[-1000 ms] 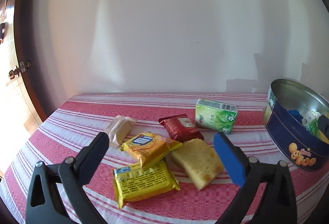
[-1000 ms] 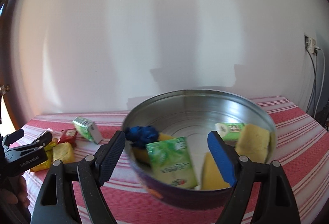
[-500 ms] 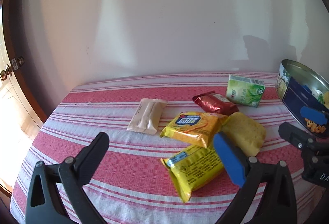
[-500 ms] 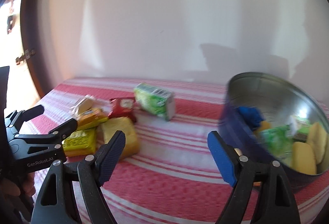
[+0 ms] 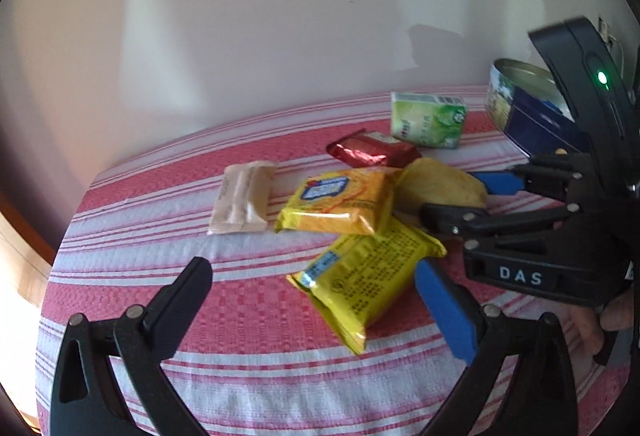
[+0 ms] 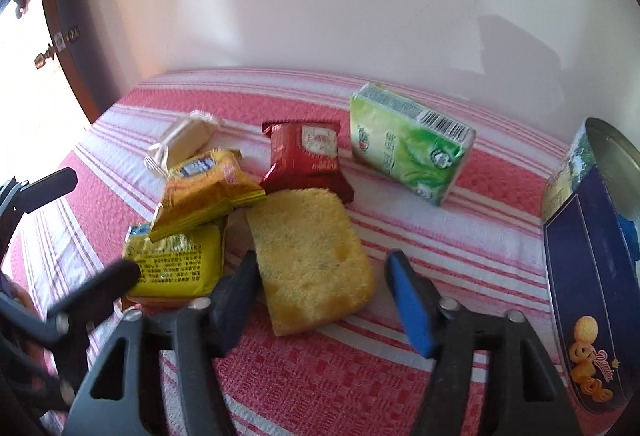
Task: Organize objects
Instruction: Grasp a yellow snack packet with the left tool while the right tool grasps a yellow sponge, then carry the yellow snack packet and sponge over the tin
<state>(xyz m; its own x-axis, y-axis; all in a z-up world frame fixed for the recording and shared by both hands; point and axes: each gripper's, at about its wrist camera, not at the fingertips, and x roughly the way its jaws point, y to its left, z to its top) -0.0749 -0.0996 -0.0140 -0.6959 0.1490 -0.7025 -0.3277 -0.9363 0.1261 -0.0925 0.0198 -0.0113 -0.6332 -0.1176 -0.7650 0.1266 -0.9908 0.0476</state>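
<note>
A plain pale wall backs a table [image 6: 500, 248] under a red-and-white striped cloth, where 6 snacks lie loose to the left of a blue cookie tin [image 6: 592, 276]; the right gripper [image 6: 320, 288] is low over the yellow sponge cake [image 6: 312, 256], its fingers closing, the black one just beside the cake's left edge and the blue one apart from its right edge, so nothing is gripped yet; the left gripper [image 5: 312, 300] hangs wide open and empty near the yellow packet [image 5: 368, 276], which lies partly under the orange packet [image 5: 340, 204]; a red packet [image 6: 308, 156], a green tissue pack [image 6: 408, 148] and a beige wrapper [image 5: 244, 200] lie further back. The step in hand looks like picking up the cake for the tin; next the fingers need to meet both sides squarely and gently, since the soft cake may crush, then lift clear of the orange packet.
</note>
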